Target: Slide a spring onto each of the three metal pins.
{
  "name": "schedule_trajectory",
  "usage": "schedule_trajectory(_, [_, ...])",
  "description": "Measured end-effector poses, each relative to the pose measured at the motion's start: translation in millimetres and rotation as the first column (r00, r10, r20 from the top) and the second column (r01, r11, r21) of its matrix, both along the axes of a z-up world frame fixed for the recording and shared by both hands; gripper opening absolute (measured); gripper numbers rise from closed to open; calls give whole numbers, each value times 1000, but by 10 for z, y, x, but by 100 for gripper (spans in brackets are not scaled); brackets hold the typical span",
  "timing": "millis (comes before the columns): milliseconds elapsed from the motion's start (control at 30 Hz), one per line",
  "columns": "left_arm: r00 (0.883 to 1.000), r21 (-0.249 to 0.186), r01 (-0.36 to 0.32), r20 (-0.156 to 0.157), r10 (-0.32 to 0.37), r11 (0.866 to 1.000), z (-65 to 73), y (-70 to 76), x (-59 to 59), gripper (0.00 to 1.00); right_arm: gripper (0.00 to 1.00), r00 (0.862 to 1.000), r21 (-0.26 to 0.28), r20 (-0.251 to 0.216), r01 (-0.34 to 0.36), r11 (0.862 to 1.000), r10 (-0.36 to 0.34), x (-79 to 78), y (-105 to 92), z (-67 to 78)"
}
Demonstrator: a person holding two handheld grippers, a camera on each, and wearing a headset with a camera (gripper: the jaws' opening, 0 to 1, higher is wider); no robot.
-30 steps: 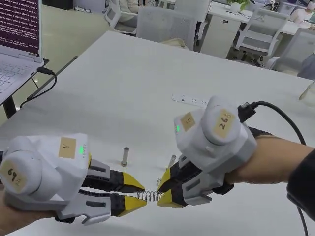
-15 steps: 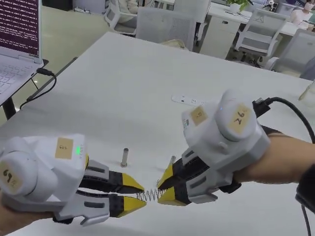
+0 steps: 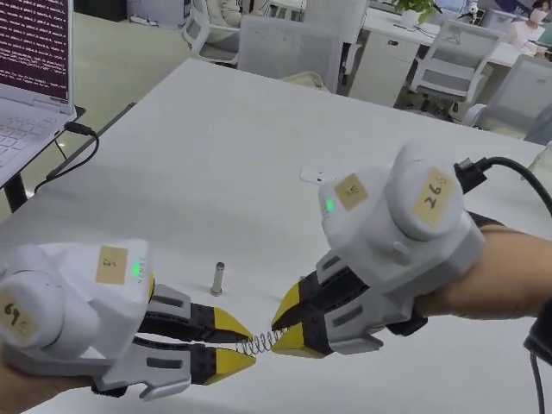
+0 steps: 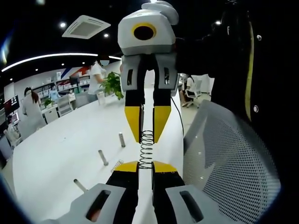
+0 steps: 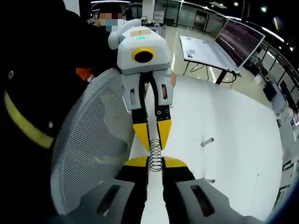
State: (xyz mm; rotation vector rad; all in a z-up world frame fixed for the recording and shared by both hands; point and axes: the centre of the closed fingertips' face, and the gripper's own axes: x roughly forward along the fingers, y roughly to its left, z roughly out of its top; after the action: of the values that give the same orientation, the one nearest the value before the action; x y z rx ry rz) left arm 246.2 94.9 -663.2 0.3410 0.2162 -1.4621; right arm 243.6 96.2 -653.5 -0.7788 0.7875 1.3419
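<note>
A small steel spring [image 3: 259,342] stretches between my two grippers, low over the white table [image 3: 216,155]. My left gripper [image 3: 235,341] is shut on its left end, my right gripper [image 3: 291,325] on its right end. One upright metal pin [image 3: 218,278] stands just behind the spring. In the left gripper view the spring [image 4: 146,149] runs from my own jaws [image 4: 145,166] up to the right gripper [image 4: 147,125], with three pins [image 4: 121,139] [image 4: 102,157] [image 4: 79,185] standing to the left. The right gripper view has the spring [image 5: 154,151] between my tips [image 5: 155,162] and the left gripper [image 5: 152,134].
A white power strip [image 3: 321,178] lies mid-table behind the right gripper. A laptop [image 3: 30,60] with a black cable [image 3: 73,147] sits at the left edge. Office chairs [image 3: 285,43] stand beyond the far edge. Another loose spring [image 4: 117,164] lies near the pins.
The right gripper has lifted and tipped a little, now covering the pin that showed beside it. The spring stays held between both grippers.
</note>
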Motion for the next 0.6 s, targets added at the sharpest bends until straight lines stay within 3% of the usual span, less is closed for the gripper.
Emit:
schedule_trajectory(333, [1000, -5, 5, -16, -5, 1000, 2, 13, -21, 2, 13, 1000, 30, -10, 28, 999, -28, 13, 3, -24])
schedule_trajectory(600, [1000, -14, 2, -18, -2, 1000, 16, 14, -12, 2, 13, 998, 87, -26, 56, 995, -54, 7, 17, -47])
